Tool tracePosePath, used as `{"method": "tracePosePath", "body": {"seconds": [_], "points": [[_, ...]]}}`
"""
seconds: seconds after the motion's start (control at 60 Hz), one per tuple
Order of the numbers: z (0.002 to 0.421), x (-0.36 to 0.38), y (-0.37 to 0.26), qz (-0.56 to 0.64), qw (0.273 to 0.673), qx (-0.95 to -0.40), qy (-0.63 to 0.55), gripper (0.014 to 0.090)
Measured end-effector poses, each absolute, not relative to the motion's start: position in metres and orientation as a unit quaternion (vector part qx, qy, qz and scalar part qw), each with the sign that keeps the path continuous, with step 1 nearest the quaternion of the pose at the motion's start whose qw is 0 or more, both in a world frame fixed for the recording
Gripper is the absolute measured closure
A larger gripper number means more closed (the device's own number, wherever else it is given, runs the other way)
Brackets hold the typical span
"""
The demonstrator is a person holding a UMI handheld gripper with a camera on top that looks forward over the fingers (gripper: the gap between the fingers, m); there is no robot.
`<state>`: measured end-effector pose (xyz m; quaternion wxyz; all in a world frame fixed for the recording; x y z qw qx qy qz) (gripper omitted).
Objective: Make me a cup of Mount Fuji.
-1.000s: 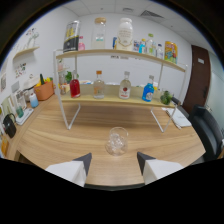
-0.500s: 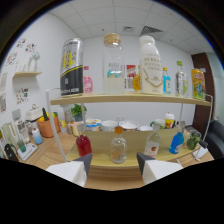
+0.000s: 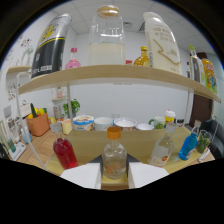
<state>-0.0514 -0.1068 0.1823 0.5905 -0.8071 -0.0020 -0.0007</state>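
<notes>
A small clear bottle with an orange cap (image 3: 114,159) stands on the lower wooden shelf (image 3: 90,142). It sits between my two fingers; the left fingertip (image 3: 85,175) and the right one (image 3: 147,175) flank its lower body closely. My gripper (image 3: 115,174) is open about the bottle, which rests on the shelf. A red bottle (image 3: 65,152) stands to its left. To its right are a clear bottle (image 3: 161,150), a blue bottle (image 3: 189,145) and a green one (image 3: 202,141).
The upper shelf board (image 3: 115,74) overhangs, carrying a big jar of milky liquid (image 3: 106,50), a black-and-white can (image 3: 50,45) and a white bottle (image 3: 162,42). Tubs and bowls (image 3: 102,123) and cups (image 3: 159,121) line the back. An orange basket (image 3: 37,124) sits far left.
My gripper has come in from well back on the table to right at the lower shelf. The orange-capped bottle, earlier ahead, now stands between the fingers.
</notes>
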Motion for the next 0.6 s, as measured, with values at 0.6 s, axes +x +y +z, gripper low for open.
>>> {"method": "tracePosePath", "body": {"seconds": [0.6], "points": [[0.162, -0.072, -0.207, 0.035, 0.583, -0.812, 0.002, 0.0699]]}}
